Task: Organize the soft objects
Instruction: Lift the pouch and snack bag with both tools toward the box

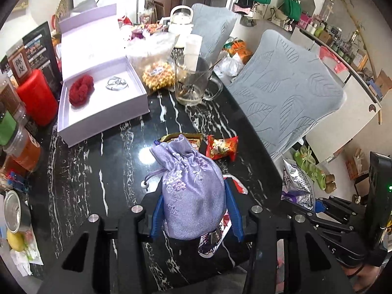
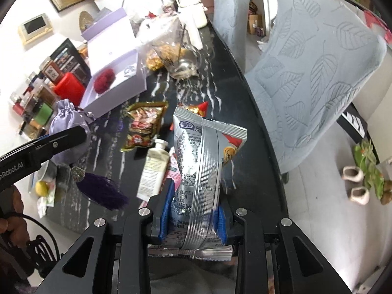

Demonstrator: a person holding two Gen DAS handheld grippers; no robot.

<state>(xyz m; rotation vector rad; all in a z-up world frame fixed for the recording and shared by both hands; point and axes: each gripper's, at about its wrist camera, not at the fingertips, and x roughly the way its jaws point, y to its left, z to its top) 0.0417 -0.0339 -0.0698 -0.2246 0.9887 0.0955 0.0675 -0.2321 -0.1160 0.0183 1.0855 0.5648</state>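
My left gripper [image 1: 196,210] is shut on a lilac embroidered drawstring pouch [image 1: 191,188] and holds it above the black marble table [image 1: 117,171]. The pouch [image 2: 67,125], with a purple tassel [image 2: 103,191] hanging under it, also shows in the right wrist view. My right gripper [image 2: 193,208] is shut on a silver snack packet [image 2: 201,171] and holds it upright over the table's right edge. An open lilac box [image 1: 98,98] at the back left holds a red scrunchie [image 1: 80,89] and a clear band [image 1: 116,83]. The same box [image 2: 115,83] shows in the right wrist view.
Snack packets [image 1: 221,147] [image 2: 144,127] and a white tube [image 2: 153,169] lie mid-table. A glass mug [image 1: 193,83], a waffle bag [image 1: 156,73] and a white kettle [image 1: 181,22] stand behind. Jars and a red canister [image 1: 36,95] line the left. Two grey chairs [image 1: 284,90] stand to the right.
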